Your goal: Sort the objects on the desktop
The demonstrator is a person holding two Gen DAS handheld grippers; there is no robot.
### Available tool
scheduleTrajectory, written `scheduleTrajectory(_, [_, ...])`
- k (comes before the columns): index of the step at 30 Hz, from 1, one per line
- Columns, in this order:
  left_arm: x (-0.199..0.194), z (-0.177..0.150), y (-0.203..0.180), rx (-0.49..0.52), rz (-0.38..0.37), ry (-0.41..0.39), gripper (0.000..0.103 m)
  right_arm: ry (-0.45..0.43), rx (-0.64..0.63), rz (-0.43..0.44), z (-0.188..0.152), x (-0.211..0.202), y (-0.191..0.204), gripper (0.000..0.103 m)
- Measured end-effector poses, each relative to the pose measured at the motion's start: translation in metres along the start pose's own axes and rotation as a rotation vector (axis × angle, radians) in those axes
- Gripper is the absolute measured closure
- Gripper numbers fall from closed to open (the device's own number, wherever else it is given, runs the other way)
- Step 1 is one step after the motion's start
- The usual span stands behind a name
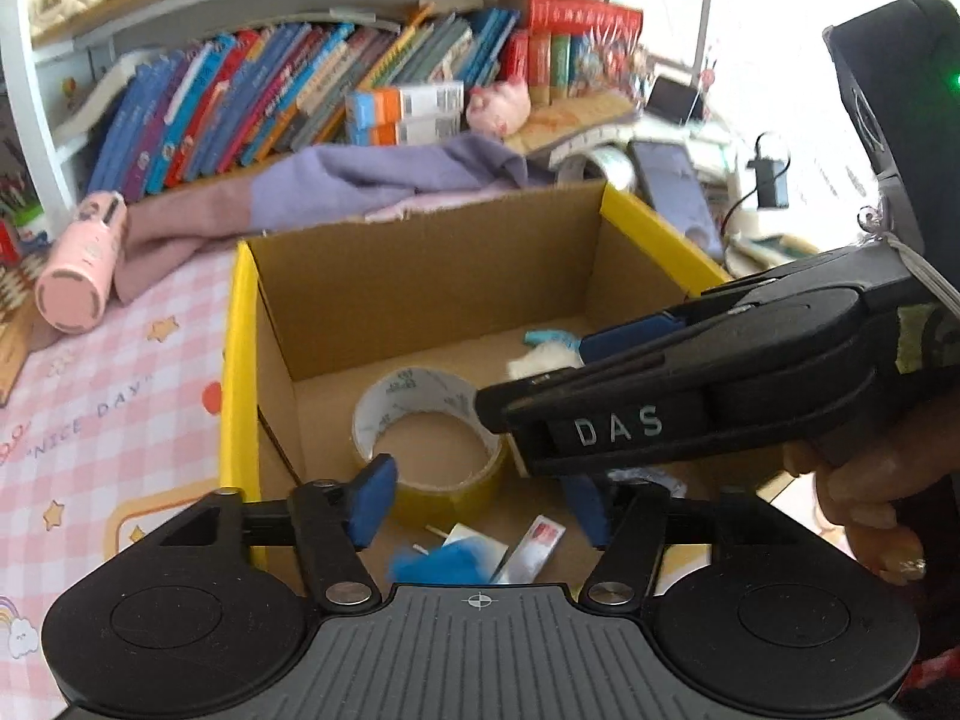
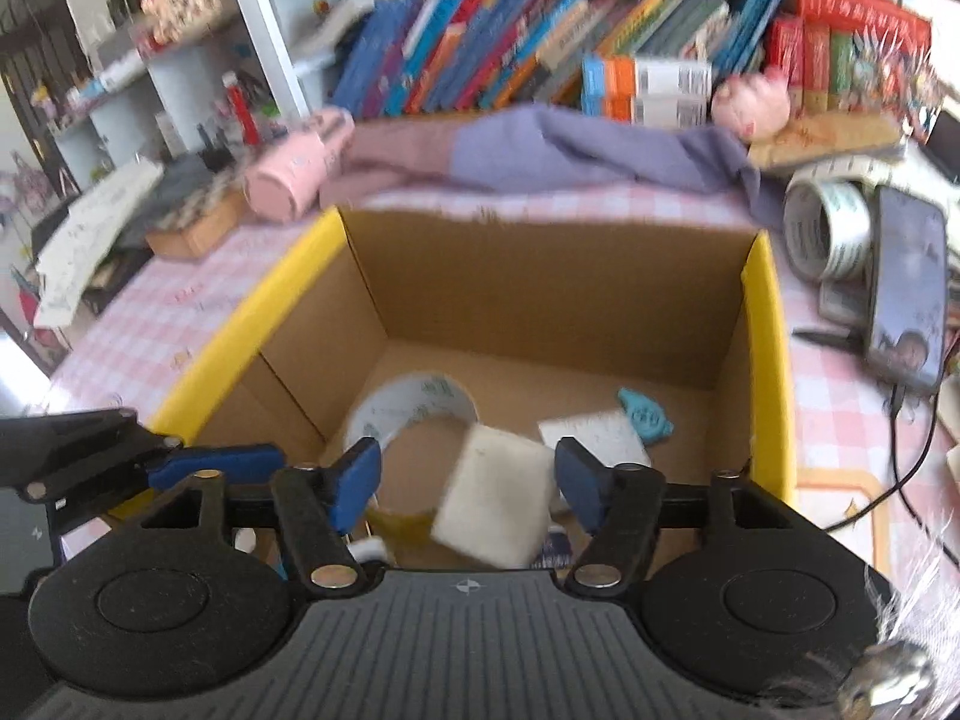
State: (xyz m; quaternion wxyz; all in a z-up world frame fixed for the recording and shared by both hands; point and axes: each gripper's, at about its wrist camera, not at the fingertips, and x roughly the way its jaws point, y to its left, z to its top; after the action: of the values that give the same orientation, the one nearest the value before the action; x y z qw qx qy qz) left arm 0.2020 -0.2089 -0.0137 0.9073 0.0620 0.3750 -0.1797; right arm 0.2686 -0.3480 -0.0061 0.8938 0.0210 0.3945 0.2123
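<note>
A cardboard box [image 1: 420, 264] with yellow rims stands on the pink checked tablecloth; it also shows in the right wrist view [image 2: 540, 288]. Inside lie a roll of tape [image 1: 429, 426], a blue fluffy thing [image 1: 438, 561], a small white packet [image 1: 534, 549] and a blue charm [image 2: 645, 414]. My left gripper [image 1: 480, 504] is open over the box's near edge. My right gripper [image 2: 471, 483] is open above the box. A white sponge block [image 2: 498, 498] sits between its fingers, blurred, touching neither pad. The right gripper also crosses the left wrist view [image 1: 690, 384].
A pink bottle [image 1: 81, 264] lies left of the box. A purple and pink cloth [image 2: 540, 156] lies behind it, under a row of books [image 2: 540, 48]. Tape rolls [image 2: 828, 228], a phone [image 2: 909, 300] and cables lie to the right.
</note>
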Motion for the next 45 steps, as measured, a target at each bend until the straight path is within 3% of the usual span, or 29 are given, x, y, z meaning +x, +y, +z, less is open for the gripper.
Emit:
scheduleTrajectory(13, [-0.051, -0.019, -0.019, 0.079, 0.030, -0.163, 0.026, -0.135, 0.003, -0.053, -0.015, -0.044, 0.018, 0.039])
scheduleTrajectory(22, [-0.095, -0.041, -0.004, 0.038, 0.067, -0.247, 0.023, -0.218, -0.020, -0.096, -0.037, -0.079, 0.056, 0.039])
scheduleTrajectory(37, [-0.163, -0.106, 0.040, -0.158, 0.241, -0.282, 0.017, -0.256, -0.052, -0.251, -0.104, -0.120, 0.125, 0.034])
scheduleTrajectory(42, [-0.180, -0.129, 0.043, -0.154, 0.295, -0.272, 0.015, -0.252, -0.048, -0.269, -0.127, -0.130, 0.145, 0.031])
scheduleTrajectory(45, [-0.189, -0.141, 0.042, -0.133, 0.331, -0.262, 0.008, -0.247, -0.044, -0.272, -0.139, -0.134, 0.153, 0.028])
